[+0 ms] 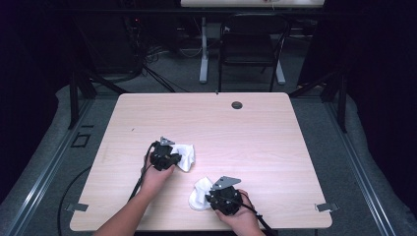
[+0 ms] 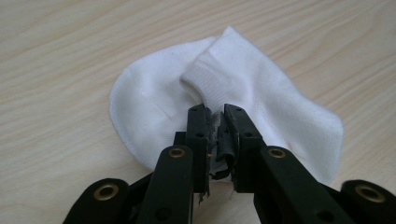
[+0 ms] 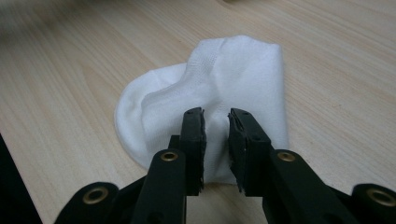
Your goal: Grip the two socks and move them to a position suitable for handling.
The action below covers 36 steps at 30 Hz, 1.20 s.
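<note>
Item one: white ankle sock (image 1: 186, 156), lying flat on the light wood worktop (image 1: 265, 132) just beside your left tongs (image 1: 172, 156). In the left gripper view this sock (image 2: 243, 88) has its ribbed cuff turned toward you, and the left tongs (image 2: 215, 116) stand nearly together right at that cuff; whether fabric is pinched between them you cannot tell. Item two: a second white sock (image 1: 199, 194), nearer your edge of the worktop, touching your right tongs (image 1: 210, 195). In the right gripper view the right tongs (image 3: 215, 119) stand apart over its middle (image 3: 233, 74), holding nothing. Handling, by judgement: both are light, soft and limp, will sag and fold when lifted, and are not fragile. The thicker ribbed cuff looks the surest place to take hold; a flat single layer may slip.
</note>
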Tool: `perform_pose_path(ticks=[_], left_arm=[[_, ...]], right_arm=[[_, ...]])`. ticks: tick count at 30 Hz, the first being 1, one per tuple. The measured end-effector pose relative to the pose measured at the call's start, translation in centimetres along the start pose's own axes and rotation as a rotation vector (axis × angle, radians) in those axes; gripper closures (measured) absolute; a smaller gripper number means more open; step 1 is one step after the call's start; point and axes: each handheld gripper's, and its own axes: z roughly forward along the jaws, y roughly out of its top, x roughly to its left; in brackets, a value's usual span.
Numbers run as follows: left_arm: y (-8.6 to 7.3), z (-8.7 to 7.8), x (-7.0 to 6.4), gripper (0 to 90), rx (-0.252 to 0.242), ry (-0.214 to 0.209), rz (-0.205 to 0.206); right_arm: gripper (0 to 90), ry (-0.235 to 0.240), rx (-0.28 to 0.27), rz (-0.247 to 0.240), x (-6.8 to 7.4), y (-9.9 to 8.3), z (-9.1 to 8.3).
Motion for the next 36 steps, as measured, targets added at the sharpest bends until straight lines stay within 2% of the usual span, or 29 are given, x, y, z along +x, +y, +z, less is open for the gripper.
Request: perform_pose_path(ticks=[4,6,11,17,22,24,27,30,34,36], left_arm=[[-0.1,0.0,-0.7,80.8,-0.002,-0.015,-0.007],[-0.3,0.1,-1.5,80.8,-0.007,-0.027,-0.026],[-0.6,0.1,-2.4,80.7,-0.008,-0.037,-0.024],[-0.8,0.1,-3.4,80.6,-0.013,-0.066,-0.048],[-0.9,0.2,-3.7,79.3,-0.021,-0.071,-0.043],[-0.9,0.0,-3.9,75.2,-0.037,-0.071,-0.026],[-0.7,-0.7,-3.8,72.2,-0.049,-0.075,-0.022],[-0.8,-1.9,-3.6,70.0,-0.064,-0.075,0.005],[-1.8,-3.7,-3.5,68.9,-0.074,-0.099,0.022],[-2.0,-4.1,-3.6,68.5,-0.074,-0.108,0.027]], right_arm=[[75.0,-0.001,0.003,0.021,0.2,0.0,0.0],[74.9,0.012,0.004,0.037,0.5,0.0,0.1],[74.9,0.016,0.003,0.021,1.2,0.1,0.3],[74.9,0.011,0.0,0.013,1.7,0.1,0.3],[74.2,0.009,0.003,0.022,1.7,0.1,0.3],[72.5,0.015,0.003,0.036,1.7,0.2,0.3],[72.0,0.022,-0.007,0.042,1.6,0.2,0.0],[72.2,0.028,-0.027,0.043,1.4,0.3,-0.2],[72.7,0.029,-0.027,0.045,1.1,0.4,-0.6],[72.7,0.026,-0.028,0.04,1.0,0.4,-0.6]])
